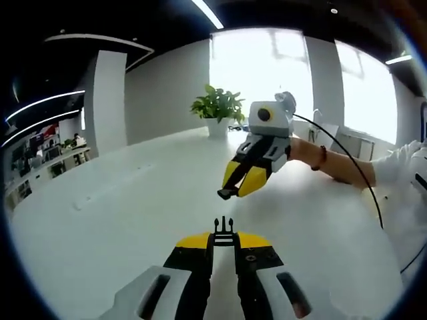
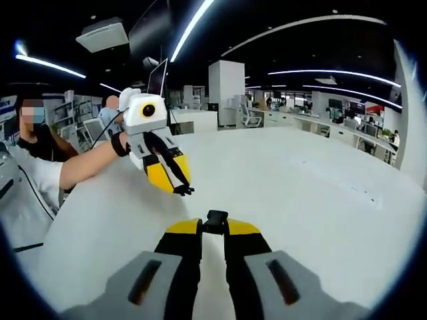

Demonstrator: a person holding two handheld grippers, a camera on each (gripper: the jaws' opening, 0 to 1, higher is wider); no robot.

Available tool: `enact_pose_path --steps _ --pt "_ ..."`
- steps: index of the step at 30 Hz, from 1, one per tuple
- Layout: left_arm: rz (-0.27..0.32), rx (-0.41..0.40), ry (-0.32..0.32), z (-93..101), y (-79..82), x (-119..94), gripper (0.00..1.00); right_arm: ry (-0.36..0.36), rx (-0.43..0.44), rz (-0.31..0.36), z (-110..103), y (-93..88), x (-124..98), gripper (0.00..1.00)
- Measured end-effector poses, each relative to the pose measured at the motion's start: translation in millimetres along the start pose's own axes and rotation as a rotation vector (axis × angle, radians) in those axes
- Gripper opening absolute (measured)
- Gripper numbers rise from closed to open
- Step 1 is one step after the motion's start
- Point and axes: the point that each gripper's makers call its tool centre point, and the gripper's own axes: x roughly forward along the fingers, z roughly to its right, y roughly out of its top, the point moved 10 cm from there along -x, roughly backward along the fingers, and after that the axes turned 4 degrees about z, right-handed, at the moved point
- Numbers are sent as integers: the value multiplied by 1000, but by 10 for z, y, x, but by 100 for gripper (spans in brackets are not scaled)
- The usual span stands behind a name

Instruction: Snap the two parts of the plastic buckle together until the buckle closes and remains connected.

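My left gripper point(image 1: 224, 243) is shut on the black pronged buckle half point(image 1: 224, 230), whose prongs stick up past the yellow jaw tips. Across the white table point(image 1: 120, 200), my right gripper point(image 1: 236, 185) hangs in the air, pointing down-left with the black socket half point(image 1: 227, 194) at its tip. In the right gripper view, my right gripper point(image 2: 213, 230) is shut on that socket half point(image 2: 216, 220). The left gripper point(image 2: 175, 180) faces it from the upper left, with the pronged half point(image 2: 183, 191) in its jaws. The two halves are apart, with a gap of air between them.
A potted plant point(image 1: 217, 110) stands at the table's far edge by bright windows. A black cable point(image 1: 363, 180) trails from the right gripper along a person's arm point(image 1: 333, 163). A person's sleeve point(image 2: 27, 180) is at the left, and office desks point(image 2: 347, 130) lie beyond the table.
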Motion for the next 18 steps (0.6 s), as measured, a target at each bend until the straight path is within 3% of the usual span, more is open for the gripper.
enact_pose_path --steps 15,18 --pt "-21 -17 -96 142 -73 -29 11 90 -3 -45 -77 -62 21 12" --pt "-41 -14 -105 93 -83 -21 11 102 -3 -44 -85 -56 24 12"
